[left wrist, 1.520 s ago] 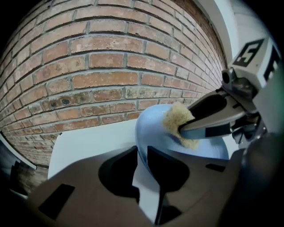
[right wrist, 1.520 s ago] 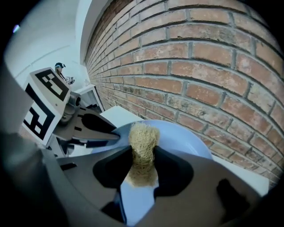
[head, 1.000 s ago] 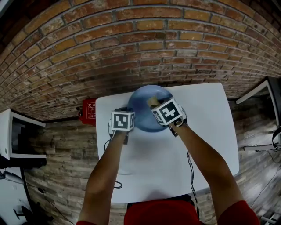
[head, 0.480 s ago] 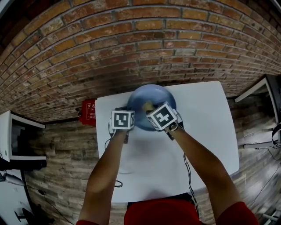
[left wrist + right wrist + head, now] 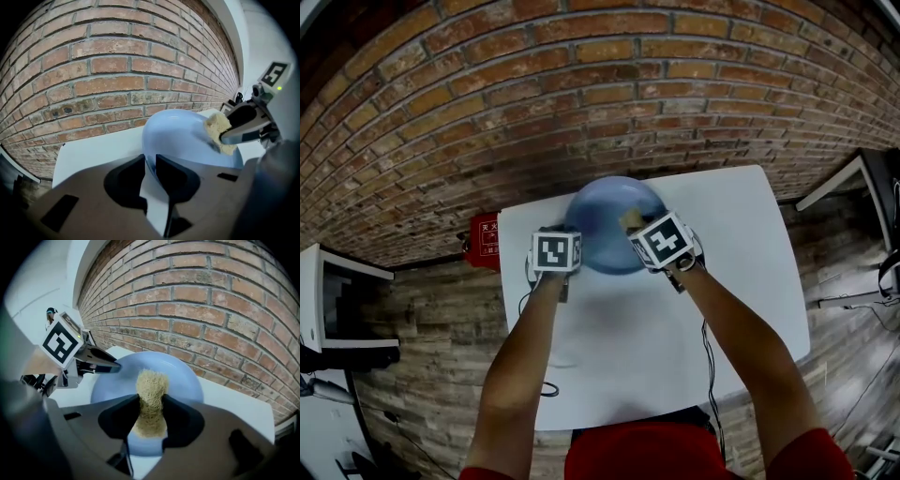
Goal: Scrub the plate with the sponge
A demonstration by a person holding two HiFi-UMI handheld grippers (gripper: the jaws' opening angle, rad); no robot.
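A light blue plate (image 5: pixel 602 208) lies at the far edge of the white table (image 5: pixel 741 281), close to the brick wall. My left gripper (image 5: pixel 570 236) is shut on the plate's left rim, and in the left gripper view its jaws (image 5: pixel 151 174) pinch the thin rim of the plate (image 5: pixel 183 138). My right gripper (image 5: pixel 634 225) is shut on a tan fibrous sponge (image 5: pixel 629 218) over the plate's right half. In the right gripper view the sponge (image 5: pixel 151 392) sticks out past the jaws (image 5: pixel 151 405) and rests on the plate (image 5: pixel 185 378).
A brick wall (image 5: pixel 581 103) rises right behind the table. A red box (image 5: pixel 490 239) stands on the floor at the table's left. A white cabinet (image 5: pixel 337 300) is at far left and another table's edge (image 5: pixel 848 183) at right. Cables (image 5: pixel 705 356) hang from the grippers.
The right gripper carried the sponge leftward over the plate, then back to the right. The left gripper kept its hold on the rim and stayed put.
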